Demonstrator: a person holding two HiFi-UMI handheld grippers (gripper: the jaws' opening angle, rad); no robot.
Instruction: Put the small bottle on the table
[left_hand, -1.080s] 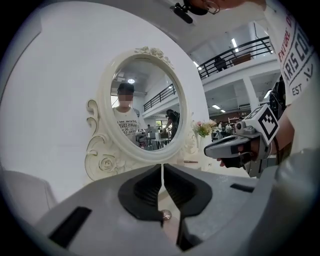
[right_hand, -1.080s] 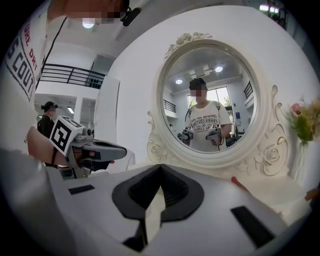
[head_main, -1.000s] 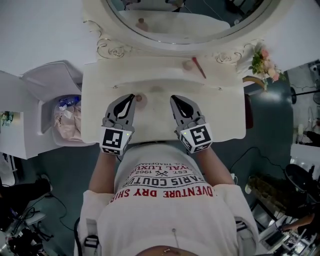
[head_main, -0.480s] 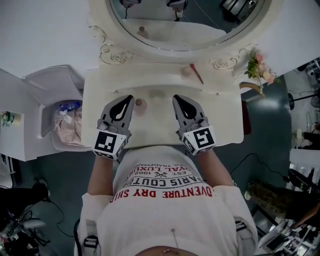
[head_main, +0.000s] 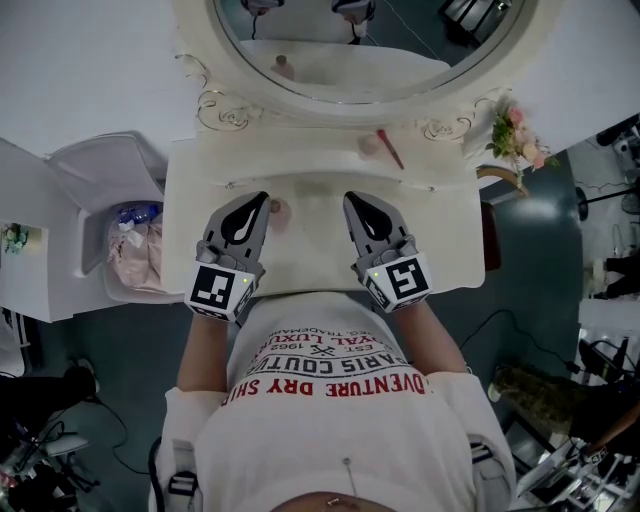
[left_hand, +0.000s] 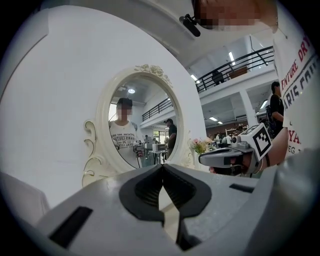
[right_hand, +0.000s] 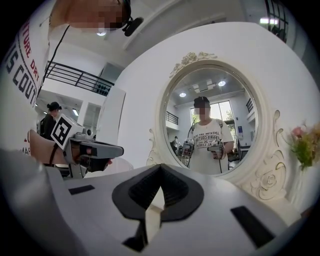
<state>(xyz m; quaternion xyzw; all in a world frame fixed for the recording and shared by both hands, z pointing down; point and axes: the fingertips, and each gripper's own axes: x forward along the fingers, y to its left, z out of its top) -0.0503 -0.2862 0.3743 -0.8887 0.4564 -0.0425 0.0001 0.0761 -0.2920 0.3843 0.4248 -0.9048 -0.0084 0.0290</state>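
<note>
Both claws lie level over worktop (head_main: 440, 235), side by side, apart.
- Left claw (head_main: 262, 197): clenched, empty. We see tips meeting in left gripper view.
- Right claw (head_main: 351, 197): clenched, empty as well.
- Bottle (head_main: 277, 208): stands on worktop just right of left claw's tip, between the claws. We cannot tell whether it touches.
- Ahead of right claw: round pink thing (head_main: 370, 143) and red stick (head_main: 391, 149), close under mirror (head_main: 340, 60).
- Flowers (head_main: 515, 128): well right of right claw, at worktop corner.
- Bin (head_main: 100, 160): left of left claw, off worktop, with bag (head_main: 135, 245) inside.
</note>
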